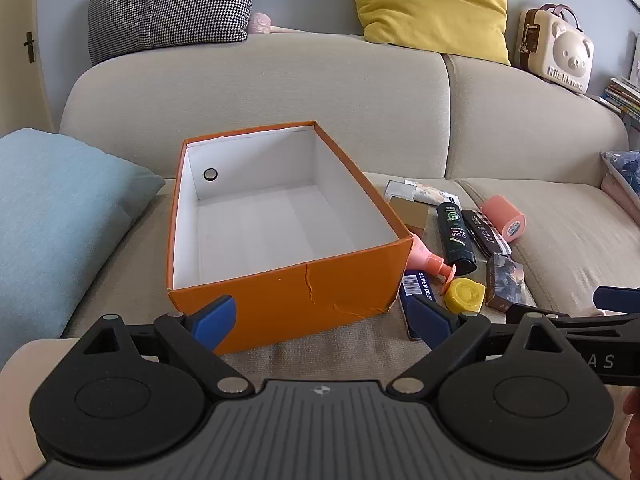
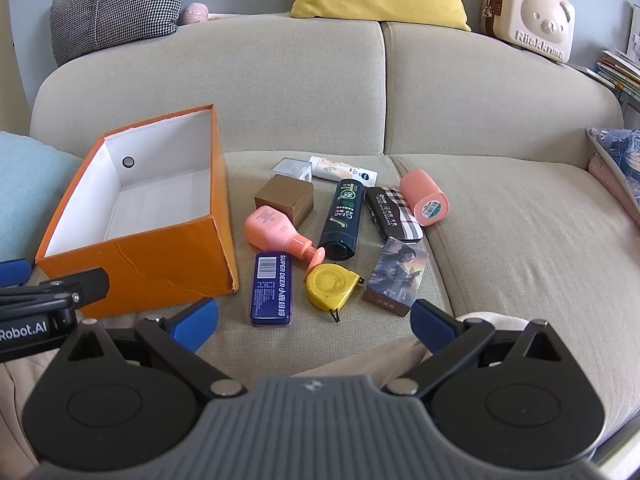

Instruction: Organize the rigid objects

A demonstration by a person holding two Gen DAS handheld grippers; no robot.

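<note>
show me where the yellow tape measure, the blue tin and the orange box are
yellow tape measure (image 2: 332,285), right wrist view, middle of its round face.
blue tin (image 2: 270,290), right wrist view, centre of its printed top.
orange box (image 1: 288,300), left wrist view, near outer wall.

left tongs (image 1: 326,314) wide open, right tongs (image 2: 316,318) wide open

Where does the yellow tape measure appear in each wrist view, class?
Left wrist view: yellow tape measure, lower right, just past the orange box's near right corner.
Right wrist view: yellow tape measure, centre, beside the blue tin.
Shared landmark: orange box.
</note>
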